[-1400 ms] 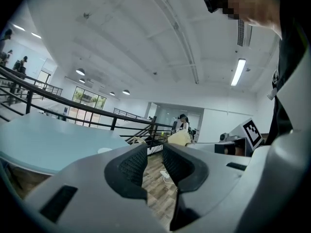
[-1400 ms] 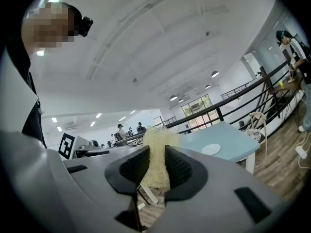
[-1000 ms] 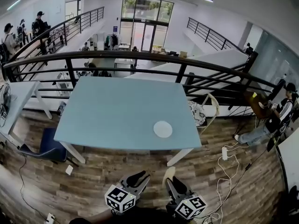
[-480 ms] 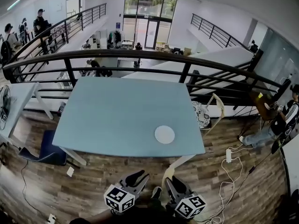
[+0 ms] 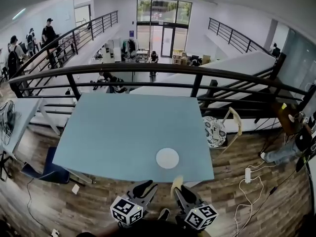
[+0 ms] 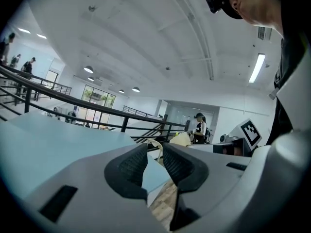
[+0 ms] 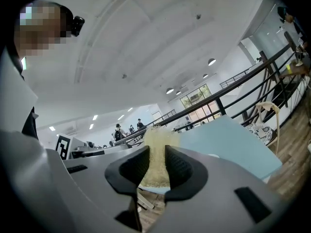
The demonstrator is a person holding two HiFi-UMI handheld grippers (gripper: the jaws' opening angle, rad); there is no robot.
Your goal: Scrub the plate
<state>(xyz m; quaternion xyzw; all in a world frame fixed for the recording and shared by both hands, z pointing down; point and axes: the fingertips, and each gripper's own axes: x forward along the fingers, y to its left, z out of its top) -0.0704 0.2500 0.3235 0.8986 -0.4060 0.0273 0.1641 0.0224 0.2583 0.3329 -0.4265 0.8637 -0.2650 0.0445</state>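
While I hold both grippers low over the wooden floor (image 5: 98,201), short of the table's near edge, my right gripper (image 7: 156,168) is clamped on a pale yellow sponge (image 7: 156,147) that sticks out past the jaw tips. My left gripper (image 6: 154,161) holds nothing, its jaws parted by a narrow gap. The white plate (image 5: 167,158) lies on the blue table (image 5: 113,127), near its front edge, apart from both grippers
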